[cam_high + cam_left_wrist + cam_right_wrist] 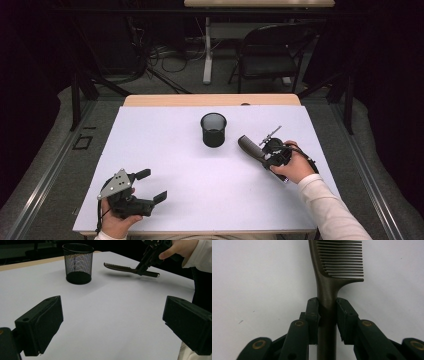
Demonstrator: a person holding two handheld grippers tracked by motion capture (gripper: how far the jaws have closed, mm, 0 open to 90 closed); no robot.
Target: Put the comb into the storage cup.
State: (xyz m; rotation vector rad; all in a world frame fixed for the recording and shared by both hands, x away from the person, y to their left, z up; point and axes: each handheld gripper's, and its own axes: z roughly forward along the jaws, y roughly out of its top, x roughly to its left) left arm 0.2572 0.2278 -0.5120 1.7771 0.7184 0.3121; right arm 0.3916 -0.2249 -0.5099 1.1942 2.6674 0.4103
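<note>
A dark comb [248, 146] [337, 262] is clamped by its handle in my right gripper [265, 156] [327, 307], whose jaws are shut on it. The comb's toothed end points toward a black mesh cup [213, 130] and hovers just above the table at centre right. In the left gripper view the comb [120, 267] lies nearly level to the right of the cup [78, 263], with the right gripper [147, 261] behind it. My left gripper [153, 185] [112, 306] rests near the front left corner, open, with nothing between its jaws.
A white sheet [175, 165] covers the tabletop, with a wooden strip [210, 100] along the far edge. Beyond the table stand a dark folding chair [270, 55] and a table leg [207, 50] among floor cables.
</note>
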